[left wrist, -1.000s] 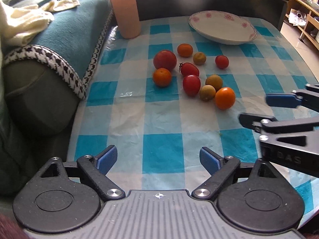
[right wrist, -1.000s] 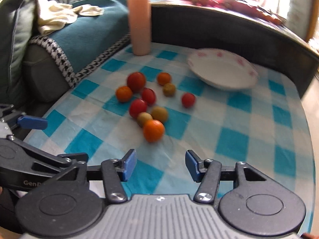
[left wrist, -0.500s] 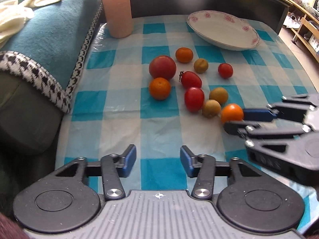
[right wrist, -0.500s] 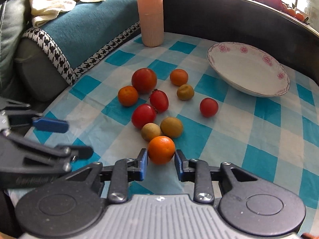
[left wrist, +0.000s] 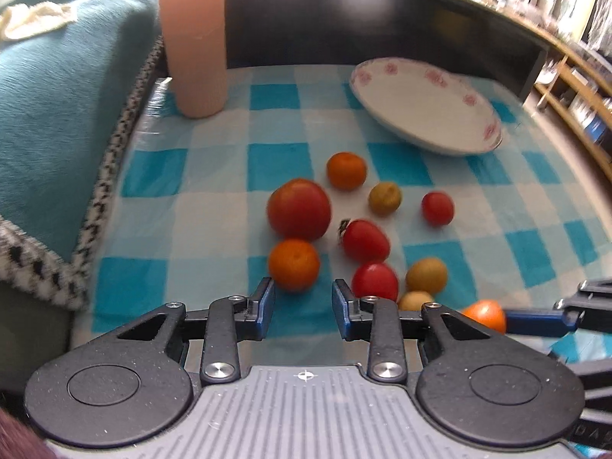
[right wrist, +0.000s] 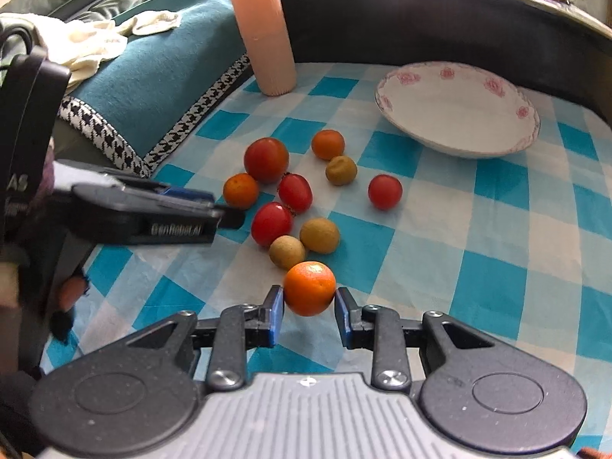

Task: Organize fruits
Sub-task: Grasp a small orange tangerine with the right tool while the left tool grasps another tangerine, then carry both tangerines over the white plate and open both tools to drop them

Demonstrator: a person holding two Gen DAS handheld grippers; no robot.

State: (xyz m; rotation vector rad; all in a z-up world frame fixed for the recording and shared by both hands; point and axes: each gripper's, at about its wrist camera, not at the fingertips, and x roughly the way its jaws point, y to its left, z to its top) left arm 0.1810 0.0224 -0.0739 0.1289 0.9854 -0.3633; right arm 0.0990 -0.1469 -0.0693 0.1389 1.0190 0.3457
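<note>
Your right claw (right wrist: 309, 308) grips the nearest orange (right wrist: 309, 287); plate (right wrist: 459, 149) lies ahead-right. Left claw (left wrist: 303, 303) closing, nothing between pads yet; an orange (left wrist: 293, 264) sits just ahead.

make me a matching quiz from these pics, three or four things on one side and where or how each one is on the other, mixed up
Things:
1. white floral-rimmed ceramic plate
2. tall pink ribbed cylinder
3. nearest orange round fruit
4. cream crumpled cloth

Places or states:
A. between the right gripper's blue pads
B. lying on the teal blanket
C. holding no fruit
D. upright at the checked tablecloth's far corner

Pairs: 1-C, 2-D, 3-A, 4-B
</note>
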